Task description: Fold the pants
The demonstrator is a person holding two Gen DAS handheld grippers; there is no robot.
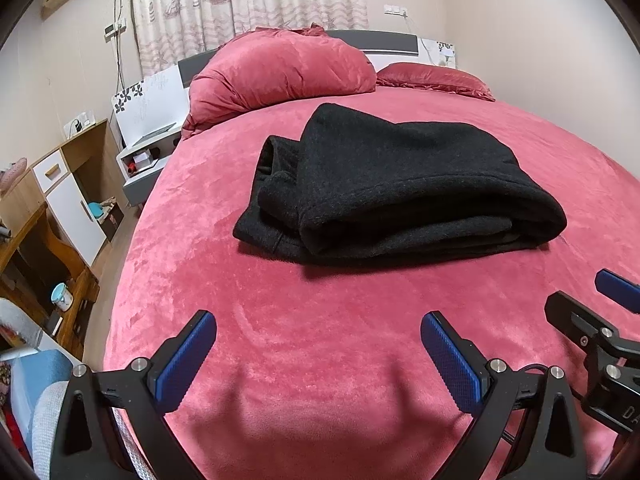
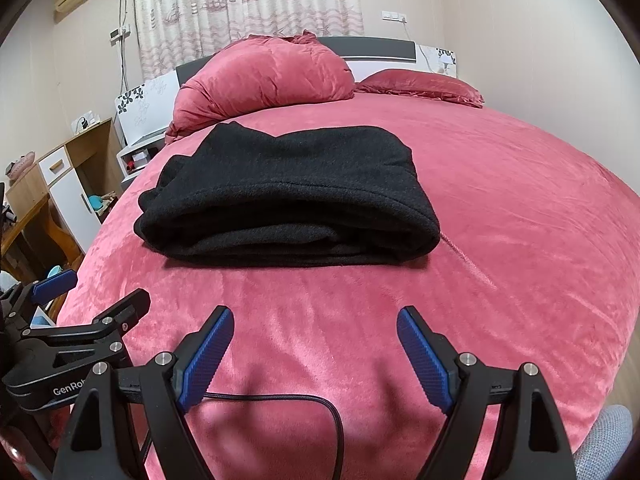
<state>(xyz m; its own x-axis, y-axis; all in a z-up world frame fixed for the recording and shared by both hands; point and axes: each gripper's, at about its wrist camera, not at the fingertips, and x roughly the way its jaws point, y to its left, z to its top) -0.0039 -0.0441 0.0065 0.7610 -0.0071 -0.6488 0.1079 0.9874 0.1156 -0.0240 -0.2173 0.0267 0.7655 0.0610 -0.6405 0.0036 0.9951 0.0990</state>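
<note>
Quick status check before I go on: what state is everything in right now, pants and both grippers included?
Pants: folded into a thick stack, lying on the bed, untouched.
Left gripper: open, empty, above the bedspread short of the pants.
Right gripper: open, empty, also short of the pants.
Bedspread: spread flat, faint drag mark right of the pants.
Big pillow: propped at the headboard.
Curtain: drawn.

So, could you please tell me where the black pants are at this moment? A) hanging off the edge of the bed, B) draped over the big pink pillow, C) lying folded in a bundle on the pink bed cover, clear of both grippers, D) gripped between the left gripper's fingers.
C: the black pants lie folded on the bed cover, with the left gripper and right gripper open and empty.
</note>
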